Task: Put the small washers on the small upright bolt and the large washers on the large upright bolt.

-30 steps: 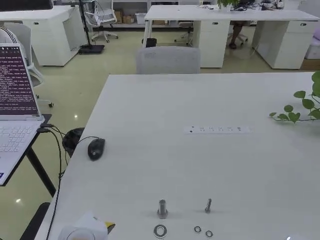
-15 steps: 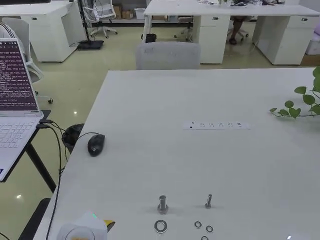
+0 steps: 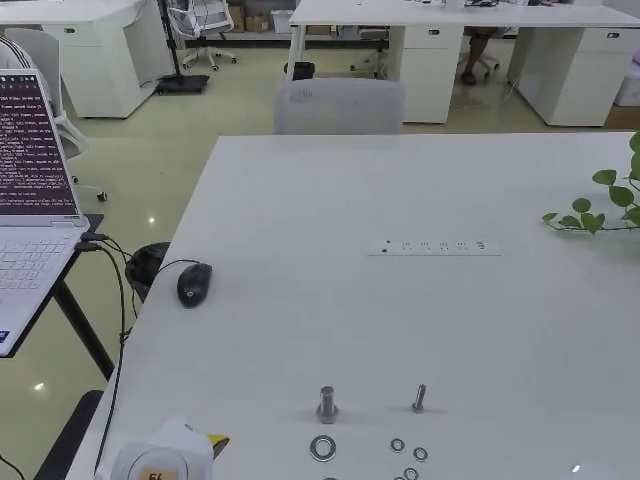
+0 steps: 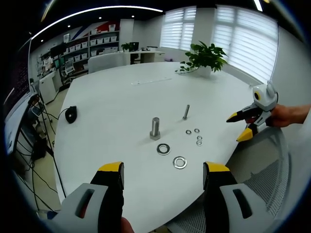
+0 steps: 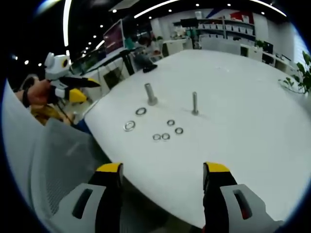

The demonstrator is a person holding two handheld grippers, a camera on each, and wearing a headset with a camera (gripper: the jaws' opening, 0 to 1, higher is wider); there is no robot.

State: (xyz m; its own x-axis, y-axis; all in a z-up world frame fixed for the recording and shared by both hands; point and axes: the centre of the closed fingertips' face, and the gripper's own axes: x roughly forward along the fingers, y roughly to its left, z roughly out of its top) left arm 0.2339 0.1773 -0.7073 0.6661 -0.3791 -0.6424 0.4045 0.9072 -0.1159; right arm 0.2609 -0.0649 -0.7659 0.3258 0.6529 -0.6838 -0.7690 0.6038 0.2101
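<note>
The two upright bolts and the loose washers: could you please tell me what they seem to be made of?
The large bolt and small bolt look like metal, probably steel: grey with a dull sheen. The large washers and small washers look like the same silvery metal, glinting at their rims. Whether any is plated is too small to tell.

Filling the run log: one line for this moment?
left hand-held gripper: open | right hand-held gripper: open | washers: loose on table | bolts: bare
</note>
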